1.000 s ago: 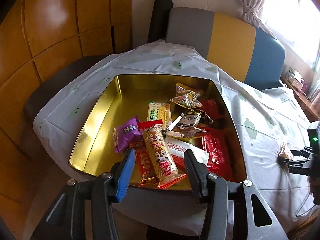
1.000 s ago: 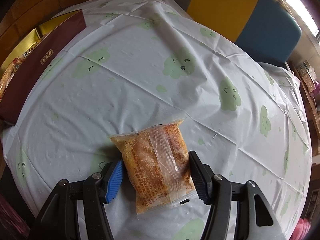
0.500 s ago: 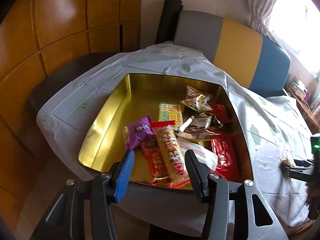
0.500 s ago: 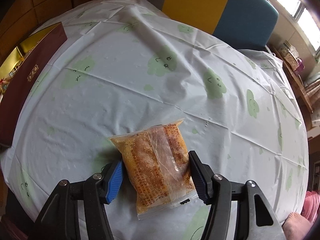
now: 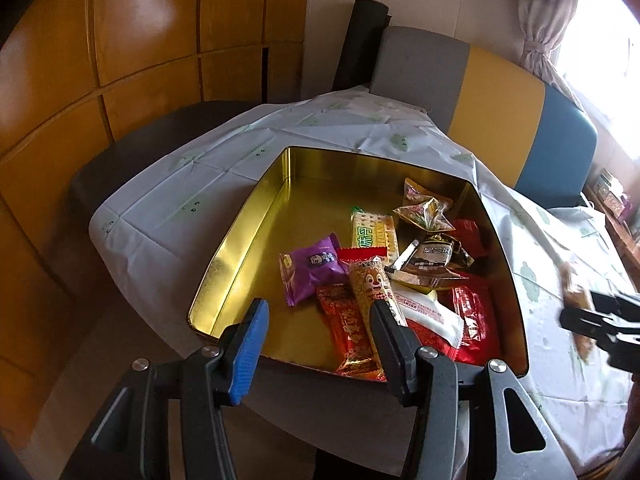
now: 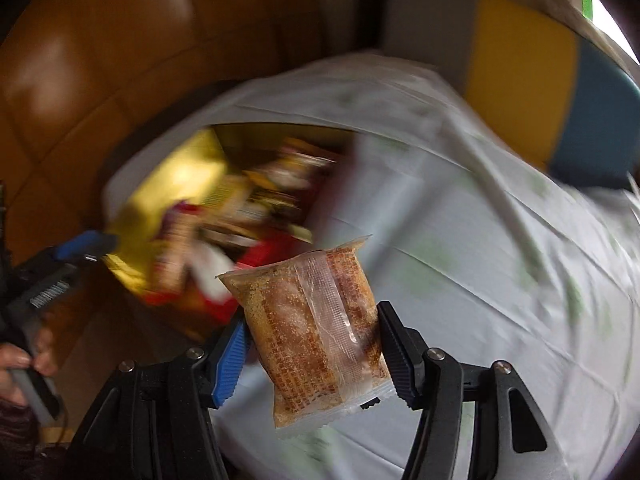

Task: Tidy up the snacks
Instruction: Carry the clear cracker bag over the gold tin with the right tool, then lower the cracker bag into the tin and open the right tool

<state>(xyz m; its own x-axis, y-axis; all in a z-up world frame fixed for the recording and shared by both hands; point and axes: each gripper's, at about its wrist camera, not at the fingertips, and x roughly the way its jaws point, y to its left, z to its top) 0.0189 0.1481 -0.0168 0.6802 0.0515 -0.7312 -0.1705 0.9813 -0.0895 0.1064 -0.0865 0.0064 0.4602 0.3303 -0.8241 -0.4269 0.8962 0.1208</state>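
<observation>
Glossy orange wooden wall panels (image 5: pixel 140 40) are curving behind a grey, yellow and blue padded bench (image 5: pixel 500 96); daylight is glaring through a curtained window (image 5: pixel 600 40) right of it.

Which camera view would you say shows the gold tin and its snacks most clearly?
The left wrist view: the gold tin sits sharp and nearly whole, with each wrapper distinct. In the right wrist view the tin is motion-blurred, behind the held snack packet.

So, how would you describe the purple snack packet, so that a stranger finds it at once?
Look inside the gold tin on the white tablecloth. The snacks are heaped toward its right side, and the purple packet lies at the left edge of the heap, beside a chipmunk-printed bar. It is the only purple wrapper there.
</observation>
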